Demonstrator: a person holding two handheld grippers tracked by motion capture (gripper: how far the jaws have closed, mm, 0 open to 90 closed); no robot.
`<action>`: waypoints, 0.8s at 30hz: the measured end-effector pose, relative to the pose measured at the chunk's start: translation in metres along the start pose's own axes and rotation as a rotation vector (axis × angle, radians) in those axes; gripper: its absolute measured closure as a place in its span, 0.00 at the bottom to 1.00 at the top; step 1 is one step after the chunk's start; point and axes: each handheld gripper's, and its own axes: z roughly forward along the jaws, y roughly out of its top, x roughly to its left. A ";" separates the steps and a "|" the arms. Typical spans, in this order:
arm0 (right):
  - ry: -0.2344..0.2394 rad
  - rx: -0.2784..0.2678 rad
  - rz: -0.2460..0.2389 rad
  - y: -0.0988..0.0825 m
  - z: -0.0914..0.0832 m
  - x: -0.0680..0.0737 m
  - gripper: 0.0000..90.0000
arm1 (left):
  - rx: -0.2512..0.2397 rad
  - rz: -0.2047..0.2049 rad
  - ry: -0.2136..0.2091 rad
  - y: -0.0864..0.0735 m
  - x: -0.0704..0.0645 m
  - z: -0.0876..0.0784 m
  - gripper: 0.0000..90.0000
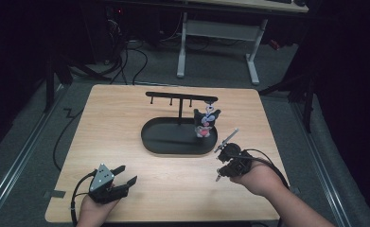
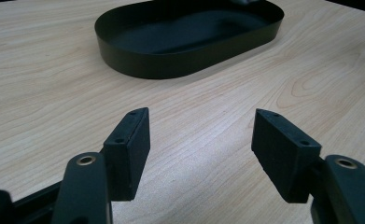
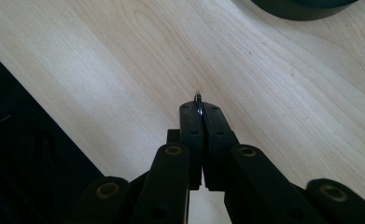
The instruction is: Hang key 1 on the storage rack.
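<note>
The thin silver ring (image 3: 198,99) pinched in the right gripper (image 3: 200,108) is mostly hidden between its black pads, so what it is cannot be told. The black oval metal tray (image 3: 301,8) is cut off by the top edge in the right gripper view.

High view looks down over the table (image 1: 126,118); both gripper views skim it closely, probably sharing the tray (image 2: 138,65).
</note>
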 end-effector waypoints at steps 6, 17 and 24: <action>-0.001 0.012 -0.018 0.016 -0.014 -0.003 0.99 | 0.007 -0.002 -0.004 0.000 0.001 0.000 0.42; -0.001 0.018 -0.008 0.048 -0.037 -0.013 0.99 | 0.003 -0.002 0.000 0.000 0.002 -0.001 0.42; -0.010 0.005 0.004 0.067 -0.044 -0.021 0.99 | 0.000 -0.010 0.001 -0.001 0.004 -0.001 0.42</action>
